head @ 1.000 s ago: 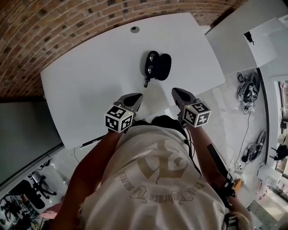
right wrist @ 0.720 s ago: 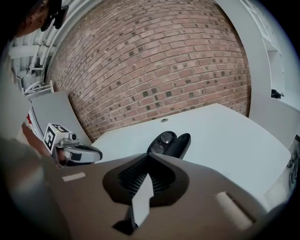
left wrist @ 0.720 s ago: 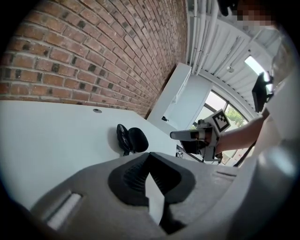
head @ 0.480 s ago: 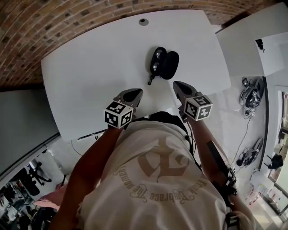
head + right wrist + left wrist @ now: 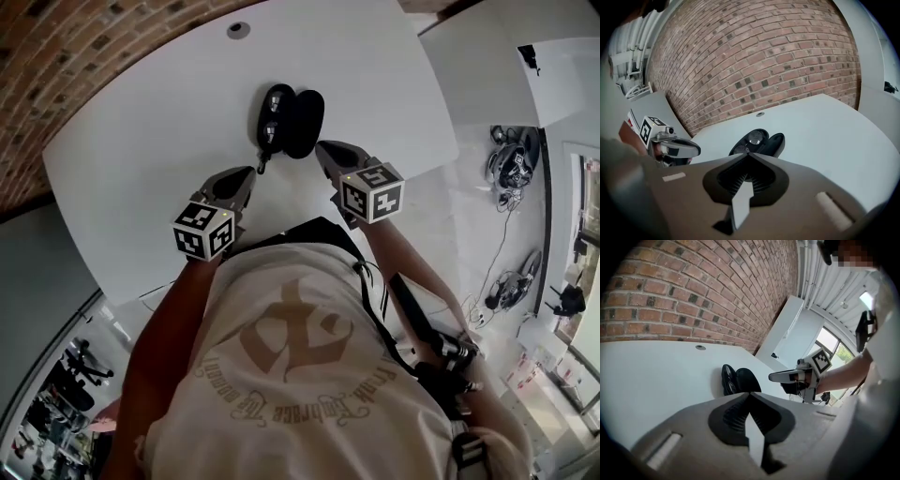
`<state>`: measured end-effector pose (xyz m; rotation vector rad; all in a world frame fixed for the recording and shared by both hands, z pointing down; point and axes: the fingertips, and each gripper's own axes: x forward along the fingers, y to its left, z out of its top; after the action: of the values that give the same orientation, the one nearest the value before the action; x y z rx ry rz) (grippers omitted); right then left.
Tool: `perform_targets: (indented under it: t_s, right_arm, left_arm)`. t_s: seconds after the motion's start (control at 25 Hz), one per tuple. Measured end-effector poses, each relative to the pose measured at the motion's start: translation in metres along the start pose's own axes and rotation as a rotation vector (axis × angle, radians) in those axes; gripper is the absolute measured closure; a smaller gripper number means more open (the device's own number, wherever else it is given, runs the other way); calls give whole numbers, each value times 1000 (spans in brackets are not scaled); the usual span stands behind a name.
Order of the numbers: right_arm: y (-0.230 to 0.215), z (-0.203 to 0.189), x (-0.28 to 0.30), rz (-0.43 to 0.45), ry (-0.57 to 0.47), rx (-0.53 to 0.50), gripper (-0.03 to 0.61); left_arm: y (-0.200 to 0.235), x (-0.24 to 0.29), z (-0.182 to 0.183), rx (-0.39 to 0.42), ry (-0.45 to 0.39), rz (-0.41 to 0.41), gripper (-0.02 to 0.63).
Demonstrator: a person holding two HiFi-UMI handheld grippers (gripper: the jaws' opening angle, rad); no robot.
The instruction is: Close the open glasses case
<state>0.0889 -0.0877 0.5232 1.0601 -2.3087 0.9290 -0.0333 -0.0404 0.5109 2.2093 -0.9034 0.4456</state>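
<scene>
An open black glasses case (image 5: 289,122), spectacles inside, lies on the white desk (image 5: 141,159); left tongs (image 5: 242,176) and right tongs (image 5: 326,150) hover near it, both pinched together and empty, probably to nudge its lid over.

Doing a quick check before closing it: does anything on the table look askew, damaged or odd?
Nothing stands out. The glasses case lies open on the white table with the glasses inside; no spill or damage shows.
</scene>
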Motion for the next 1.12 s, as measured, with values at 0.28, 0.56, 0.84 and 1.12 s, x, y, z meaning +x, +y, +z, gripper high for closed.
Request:
perform_targets:
  t_s: [0.28,0.56,0.84,1.12]
  right_arm:
    - [-9,8,8,9,13,-4,571]
    - [-26,13,23,13,36,24,571]
    - [-40,20,29,-34,32,43,571]
    - [-57,11,37,-55,50,161,390]
  left_arm:
    - [5,4,3,-27,35,30,614]
    - [13,7,2,-37,52,26,614]
    - [23,13,1,-58,51,29,614]
    - [23,33,15,-60,39,23,613]
